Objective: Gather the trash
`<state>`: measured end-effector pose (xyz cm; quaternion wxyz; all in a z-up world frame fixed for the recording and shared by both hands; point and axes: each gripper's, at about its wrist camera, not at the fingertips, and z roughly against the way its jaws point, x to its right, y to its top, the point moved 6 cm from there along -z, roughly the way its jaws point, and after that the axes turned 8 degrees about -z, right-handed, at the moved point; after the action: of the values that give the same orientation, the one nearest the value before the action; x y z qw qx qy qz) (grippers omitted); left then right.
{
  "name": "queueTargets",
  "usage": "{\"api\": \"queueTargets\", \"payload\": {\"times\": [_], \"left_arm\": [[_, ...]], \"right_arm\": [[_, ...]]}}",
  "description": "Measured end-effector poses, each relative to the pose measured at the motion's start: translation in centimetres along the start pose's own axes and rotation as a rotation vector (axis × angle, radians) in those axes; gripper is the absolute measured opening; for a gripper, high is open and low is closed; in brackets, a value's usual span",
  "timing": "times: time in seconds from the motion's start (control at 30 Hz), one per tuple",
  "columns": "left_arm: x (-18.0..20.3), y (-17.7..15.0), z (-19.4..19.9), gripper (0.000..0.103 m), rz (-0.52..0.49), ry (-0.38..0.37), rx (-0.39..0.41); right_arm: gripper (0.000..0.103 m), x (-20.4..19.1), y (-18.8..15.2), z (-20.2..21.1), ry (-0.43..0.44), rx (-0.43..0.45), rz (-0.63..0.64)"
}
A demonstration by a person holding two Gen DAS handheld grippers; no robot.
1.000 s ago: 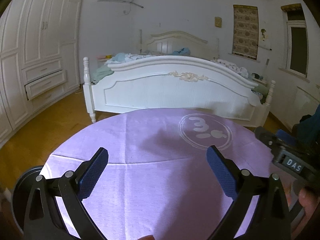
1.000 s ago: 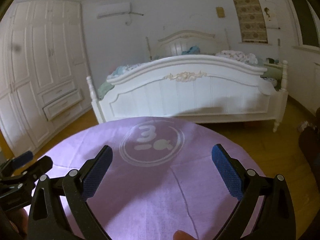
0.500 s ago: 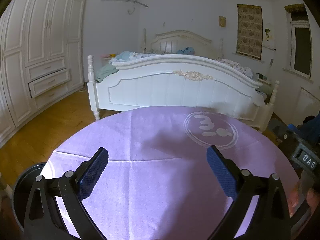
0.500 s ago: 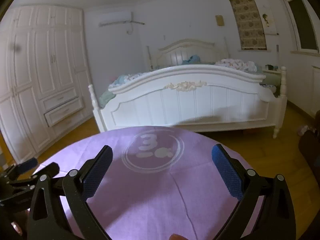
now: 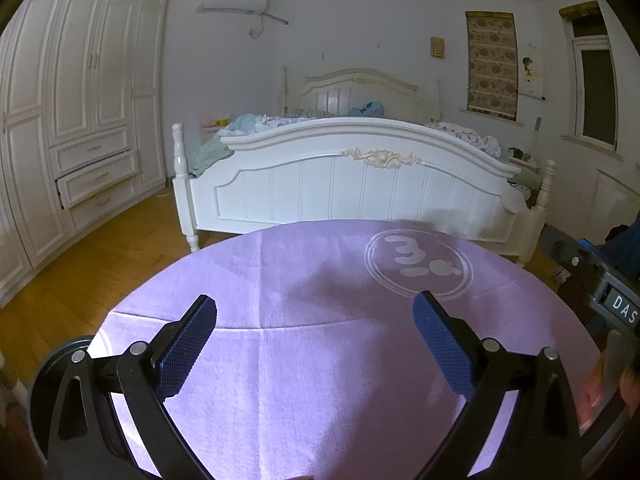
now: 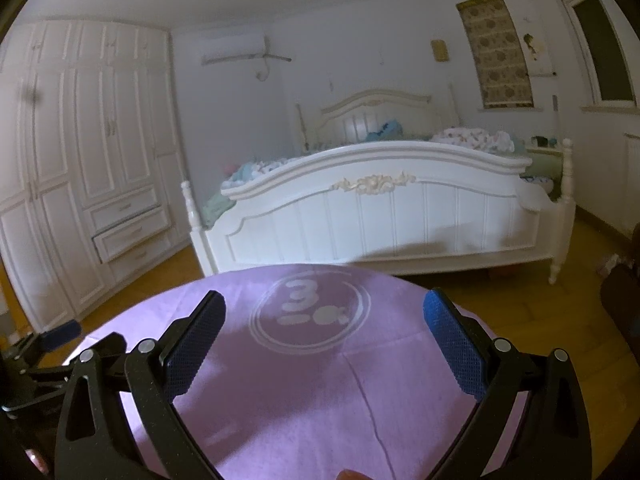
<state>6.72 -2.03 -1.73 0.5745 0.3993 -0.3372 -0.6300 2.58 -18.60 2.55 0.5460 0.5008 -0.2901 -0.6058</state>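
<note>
Both claws wide apart and empty over a bare purple tabletop.
Left claw and right claw hover above the tabletop; no trash visible anywhere, so neither hand is nearer.

Both cameras have tilted upward over the last second. In the left wrist view the bed has dropped lower in the picture, more ceiling shows above the air conditioner, and the wardrobe now fills the left side. The printed emblem on the purple cloth has slid right and down. The right claw's body at that view's right edge has moved further out toward the edge.

In the right wrist view the bed has likewise sunk, the emblem has moved right and lower, and the left claw sits slightly higher at the left edge.
</note>
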Motion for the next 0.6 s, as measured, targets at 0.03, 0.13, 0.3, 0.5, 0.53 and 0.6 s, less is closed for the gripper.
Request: {"api": "queueTargets", "payload": {"times": [0.03,0.13,0.3,0.5,0.53,0.6], "left_arm": [[0.03,-0.03,-0.02,0.098,-0.005,0.004,0.002],[0.44,-0.19,0.10,0.098,-0.019,0.004,0.006],[0.69,-0.36,-0.10,0.098,-0.032,-0.019,-0.010],[0.62,-0.41,-0.11,0.098,-0.035,-0.024,-0.017],[0.65,-0.41,-0.11,0.098,-0.035,-0.024,-0.017],[0.69,-0.38,-0.09,0.098,-0.037,-0.025,-0.018]], "right_arm": [[0.098,-0.05,-0.01,0.09,-0.001,0.002,-0.001],[0.098,-0.13,0.07,0.12,-0.002,0.004,0.000],[0.098,-0.29,0.05,0.27,-0.001,0.007,0.002],[0.098,-0.35,-0.05,0.31,-0.004,0.003,-0.004],[0.098,-0.34,-0.03,0.28,-0.004,0.003,-0.004],[0.098,-0.30,-0.01,0.24,-0.003,0.002,-0.004]]}}
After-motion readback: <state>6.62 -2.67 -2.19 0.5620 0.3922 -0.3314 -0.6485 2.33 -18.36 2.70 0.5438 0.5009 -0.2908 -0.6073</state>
